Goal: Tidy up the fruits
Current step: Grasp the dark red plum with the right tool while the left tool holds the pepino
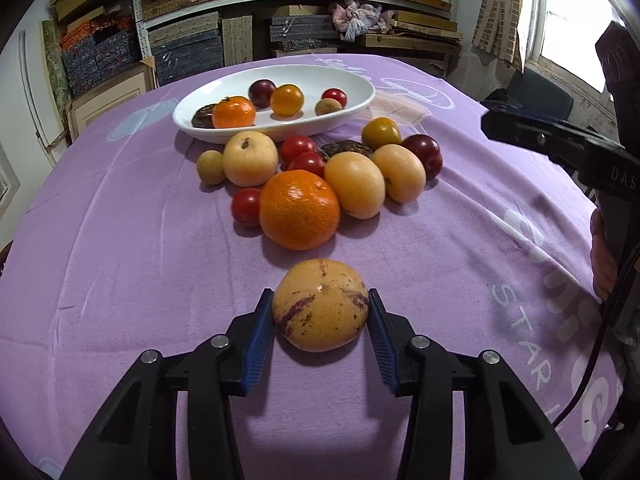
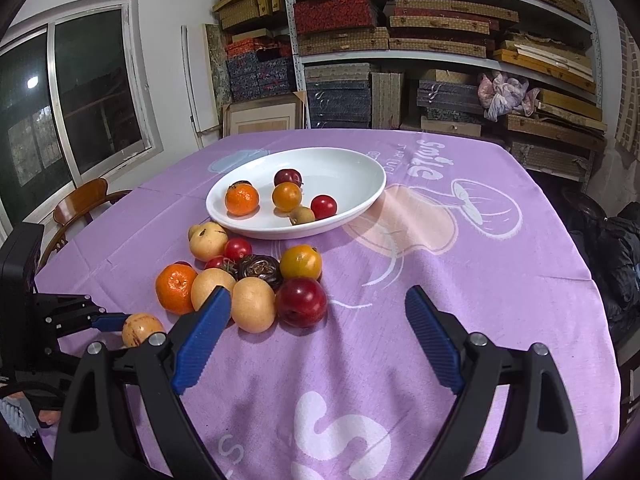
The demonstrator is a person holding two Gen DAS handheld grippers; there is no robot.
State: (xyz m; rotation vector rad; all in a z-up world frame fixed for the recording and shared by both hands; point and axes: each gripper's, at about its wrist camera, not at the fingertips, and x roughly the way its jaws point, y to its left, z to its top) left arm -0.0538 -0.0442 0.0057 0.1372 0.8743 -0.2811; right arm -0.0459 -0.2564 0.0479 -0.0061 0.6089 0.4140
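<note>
A round table under a lilac printed cloth (image 2: 460,280) fills the middle of the room, with shelves of flat woven and patterned boxes (image 2: 420,32) against the wall behind it. Toward the far side of the cloth sits a white oval ceramic dish (image 2: 360,172) holding six small fruits, a tangerine among them. Just in front of the dish, on the cloth, lies a loose heap of fruit (image 1: 320,172): a big orange mandarin (image 1: 299,209) nearest, pale yellow pears, red tomatoes, dark plums. Apart from the heap, closer to the person, a tan melon-like fruit streaked with purple (image 1: 320,304) rests on the cloth between the blue ribbed pads of the left gripper (image 1: 320,320); both pads meet its sides, so the jaws are pinched onto it. The right gripper (image 2: 318,336) hangs above bare cloth beside the heap, its jaws spread wide with nothing between them.
</note>
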